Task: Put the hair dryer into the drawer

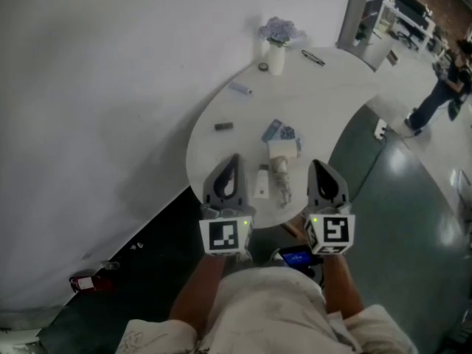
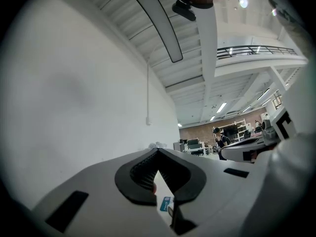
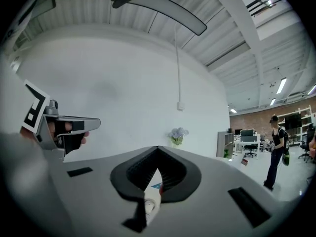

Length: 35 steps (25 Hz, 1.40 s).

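Both grippers are held level side by side over the near edge of the white tabletop (image 1: 221, 146), pointing across it toward the wall. The left gripper (image 1: 234, 161) has its jaws closed tip to tip with nothing between them, and its own view shows only a narrow V-shaped gap below the meeting tips. The right gripper (image 1: 318, 169) is closed the same way and is also empty. The hair dryer (image 1: 280, 169) lies on the tabletop close to the near edge, between the two grippers and touched by neither. It seems to have a pale head and a beige handle that runs toward the near edge. A small white box (image 1: 262, 184) lies just to its left, and a blue packet (image 1: 273, 130) sits a little further in toward the middle. At the far edge stands a white vase (image 1: 276, 57) with pale flowers, and a pen (image 1: 313, 57) lies to its right. A person (image 1: 442, 87) stands well off beyond the table's right side.
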Motion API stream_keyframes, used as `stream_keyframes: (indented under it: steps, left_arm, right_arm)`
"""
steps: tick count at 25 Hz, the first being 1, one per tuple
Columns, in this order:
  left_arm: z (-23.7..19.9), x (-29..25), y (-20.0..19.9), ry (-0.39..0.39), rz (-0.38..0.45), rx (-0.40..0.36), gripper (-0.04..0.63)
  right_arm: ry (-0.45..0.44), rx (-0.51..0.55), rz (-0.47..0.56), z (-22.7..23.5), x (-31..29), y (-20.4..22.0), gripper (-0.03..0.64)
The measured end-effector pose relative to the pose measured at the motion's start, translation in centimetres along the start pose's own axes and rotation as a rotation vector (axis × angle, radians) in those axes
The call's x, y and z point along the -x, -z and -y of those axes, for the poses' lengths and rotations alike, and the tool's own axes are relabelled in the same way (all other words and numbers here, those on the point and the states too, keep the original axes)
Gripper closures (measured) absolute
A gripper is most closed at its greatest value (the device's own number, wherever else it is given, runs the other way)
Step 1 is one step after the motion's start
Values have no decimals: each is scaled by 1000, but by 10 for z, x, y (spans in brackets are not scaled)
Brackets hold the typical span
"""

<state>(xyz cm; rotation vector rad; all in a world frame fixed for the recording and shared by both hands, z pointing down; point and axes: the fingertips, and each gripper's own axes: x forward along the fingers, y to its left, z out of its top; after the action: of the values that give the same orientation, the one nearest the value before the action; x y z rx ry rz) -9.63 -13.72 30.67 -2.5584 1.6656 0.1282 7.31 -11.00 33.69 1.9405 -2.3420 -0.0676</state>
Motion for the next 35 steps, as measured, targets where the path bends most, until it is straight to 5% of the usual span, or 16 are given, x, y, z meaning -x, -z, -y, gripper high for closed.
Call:
stream_keyframes:
  steps: [12, 35]
  left_arm:
    - [-1, 10, 11, -13, -13, 6, 594]
    - [-10, 35, 2, -55, -4, 28, 594]
  right_arm:
    - [-11, -67, -131, -5, -18, 48, 609]
    - [-74, -50, -456, -28, -74, 158, 450]
